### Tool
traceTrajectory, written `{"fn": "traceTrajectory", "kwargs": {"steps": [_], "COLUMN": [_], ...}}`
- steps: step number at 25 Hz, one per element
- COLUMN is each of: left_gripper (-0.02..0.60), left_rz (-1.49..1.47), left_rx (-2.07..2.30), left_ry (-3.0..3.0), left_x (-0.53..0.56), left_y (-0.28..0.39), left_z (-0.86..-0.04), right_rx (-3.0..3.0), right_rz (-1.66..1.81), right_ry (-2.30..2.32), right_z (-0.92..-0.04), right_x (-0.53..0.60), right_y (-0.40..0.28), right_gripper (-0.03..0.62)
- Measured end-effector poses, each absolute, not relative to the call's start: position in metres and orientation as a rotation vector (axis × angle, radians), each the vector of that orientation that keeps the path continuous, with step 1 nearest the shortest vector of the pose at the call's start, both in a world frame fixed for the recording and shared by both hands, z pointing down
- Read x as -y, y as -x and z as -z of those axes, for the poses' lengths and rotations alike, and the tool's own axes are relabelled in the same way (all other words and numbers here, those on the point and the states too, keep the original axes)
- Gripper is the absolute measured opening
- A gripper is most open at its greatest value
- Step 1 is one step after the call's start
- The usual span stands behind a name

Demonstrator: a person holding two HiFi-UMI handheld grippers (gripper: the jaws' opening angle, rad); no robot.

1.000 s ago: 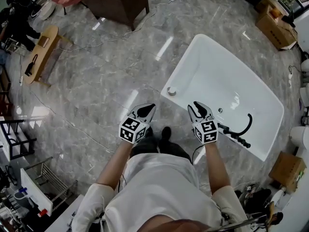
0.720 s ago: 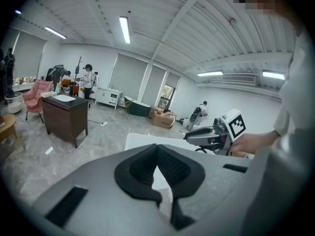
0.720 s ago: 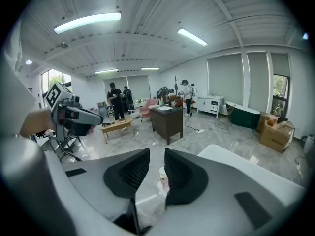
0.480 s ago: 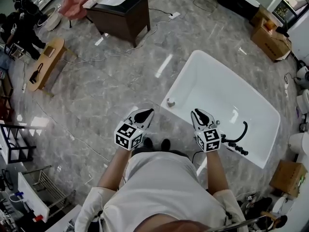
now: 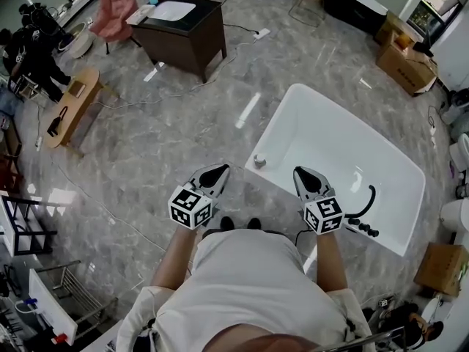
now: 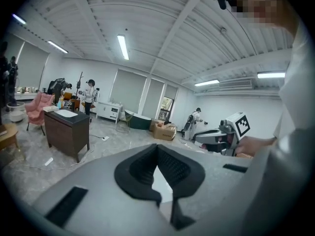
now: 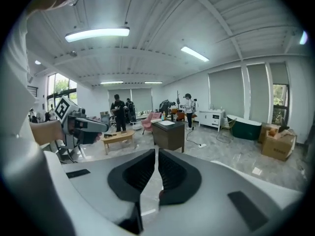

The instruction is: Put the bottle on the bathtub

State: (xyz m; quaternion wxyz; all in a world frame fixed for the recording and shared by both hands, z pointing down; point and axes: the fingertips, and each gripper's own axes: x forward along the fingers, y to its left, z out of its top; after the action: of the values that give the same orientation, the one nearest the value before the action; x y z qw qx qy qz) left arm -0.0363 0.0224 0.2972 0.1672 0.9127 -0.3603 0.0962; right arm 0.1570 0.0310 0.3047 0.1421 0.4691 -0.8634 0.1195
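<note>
1. Grey marbled floor (image 5: 146, 145) fills a large open room, seen from above the head of a person in a white shirt (image 5: 245, 292).
2. White bathtub (image 5: 333, 141) stands on the floor at the right, set at a slant, with its near left corner just ahead of the person.
3. Bottle (image 5: 259, 160) stands on the rim at that near left corner (from above, only its small round pale top shows). Nothing touches it.
4. Black shower hose (image 5: 364, 210) lies across the near rim toward the tub's right end and curves into the basin.
5. Left gripper (image 6: 157, 151) is held out over the floor, just left of the tub's corner and apart from the bottle. Its jaws are pressed together at the tips with nothing between them.
6. Right gripper (image 7: 156, 156) is held over the tub's near edge, to the right of the bottle and apart from it. Its jaws have just been closing and now stand together, with only a hairline slit between the pads and nothing in it.
7. Farther off are a dark desk (image 5: 183, 24) at the top of the floor, a low wooden table (image 5: 69, 105) at the left, and a cardboard box (image 5: 405, 46) beyond the tub's far end.
</note>
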Motion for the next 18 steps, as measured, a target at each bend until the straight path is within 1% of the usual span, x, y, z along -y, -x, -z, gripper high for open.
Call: {"fn": "traceTrajectory", "kwargs": {"steps": [2, 10, 14, 18], "left_gripper": [0.005, 0.005, 0.005, 0.005], "left_rz": [-0.260, -0.239, -0.242, -0.238], "left_rx": [1.032, 1.026, 1.015, 1.004], "left_ry": [-2.603, -2.592, -2.591, -2.584], "left_x": [-0.020, -0.023, -0.027, -0.029], "left_y": [0.041, 0.053, 0.055, 0.055], "left_z": [-0.292, -0.295, -0.300, -0.302], "right_rx": [2.494, 2.486, 2.539, 2.500], "right_rz": [-0.387, -0.366, -0.435, -0.350], "right_ry": [-1.385, -1.365, -1.384, -1.372], "right_z": [-0.303, -0.306, -0.302, -0.300], "right_x": [-0.030, -0.038, -0.042, -0.042], "right_y": [-0.160, -0.148, -0.143, -0.140], "right_gripper": [0.043, 0.032, 0.032, 0.031]}}
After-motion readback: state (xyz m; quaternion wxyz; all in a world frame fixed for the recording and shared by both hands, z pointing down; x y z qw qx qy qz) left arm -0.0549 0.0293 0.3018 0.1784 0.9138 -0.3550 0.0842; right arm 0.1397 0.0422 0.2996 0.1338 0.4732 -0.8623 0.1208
